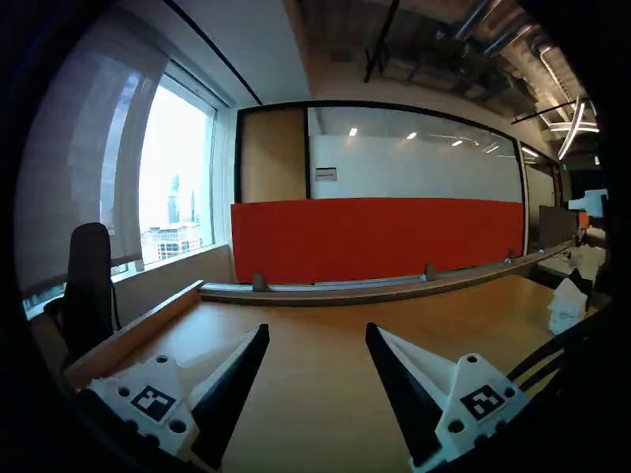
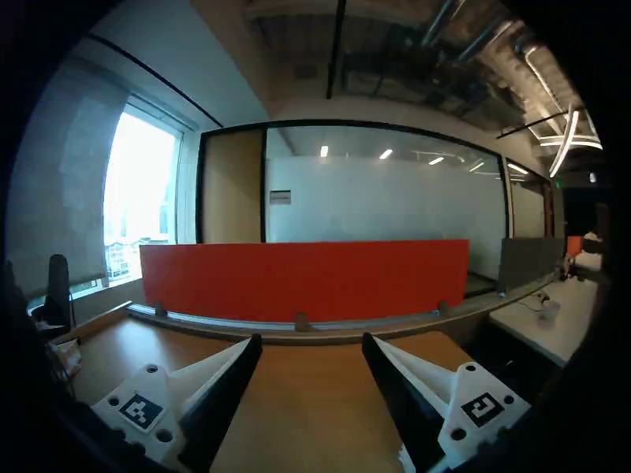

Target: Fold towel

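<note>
Both the left gripper [image 1: 316, 326] and right gripper [image 2: 311, 337] gape empty before a red divider [image 1: 377, 239].

Right claw [image 2: 311, 337] agape above wooden desk [image 2: 315, 410], red divider [image 2: 304, 280] beyond, perhaps a cup [image 2: 550, 309] on neighbouring white desk [image 2: 536, 331].

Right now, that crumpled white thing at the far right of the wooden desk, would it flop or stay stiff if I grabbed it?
Probably floppy: the crumpled white thing stands in soft peaks and folds, like cloth or paper. Likely light, since it holds that bunched shape on the wooden desk. It's too small to tell which material.
</note>
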The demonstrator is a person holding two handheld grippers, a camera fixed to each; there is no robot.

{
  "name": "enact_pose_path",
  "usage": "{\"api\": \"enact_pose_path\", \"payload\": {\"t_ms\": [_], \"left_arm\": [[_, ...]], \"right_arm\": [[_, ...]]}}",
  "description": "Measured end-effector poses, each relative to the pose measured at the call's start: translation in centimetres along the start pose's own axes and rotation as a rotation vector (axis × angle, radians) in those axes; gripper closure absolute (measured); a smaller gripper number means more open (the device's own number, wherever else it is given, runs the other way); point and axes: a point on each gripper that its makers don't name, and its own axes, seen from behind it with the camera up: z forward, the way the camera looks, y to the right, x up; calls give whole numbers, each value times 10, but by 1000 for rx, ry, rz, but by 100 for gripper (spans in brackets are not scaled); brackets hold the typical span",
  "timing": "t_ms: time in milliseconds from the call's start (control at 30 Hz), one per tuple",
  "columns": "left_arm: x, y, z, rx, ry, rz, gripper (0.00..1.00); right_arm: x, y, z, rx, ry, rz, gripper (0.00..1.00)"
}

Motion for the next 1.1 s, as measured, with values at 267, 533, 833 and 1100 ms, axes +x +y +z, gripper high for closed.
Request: {"api": "enact_pose_path", "payload": {"t_ms": [267,533,833,1100], "left_arm": [[-31,-4,2,5,27,-11,10],[-59,-3,2,6,52,-22,10],[-78,-4,3,14,81,-19,10],[-88,-6,3,19,93,-26,10]], "right_arm": [[-25,-5,-2,-3,-5,-13,1],[-44,-6,-4,-3,4,-7,1],[-60,-5,-5,-9,7,-18,1],[-66,-6,-4,-7,10,-23,1]]}}
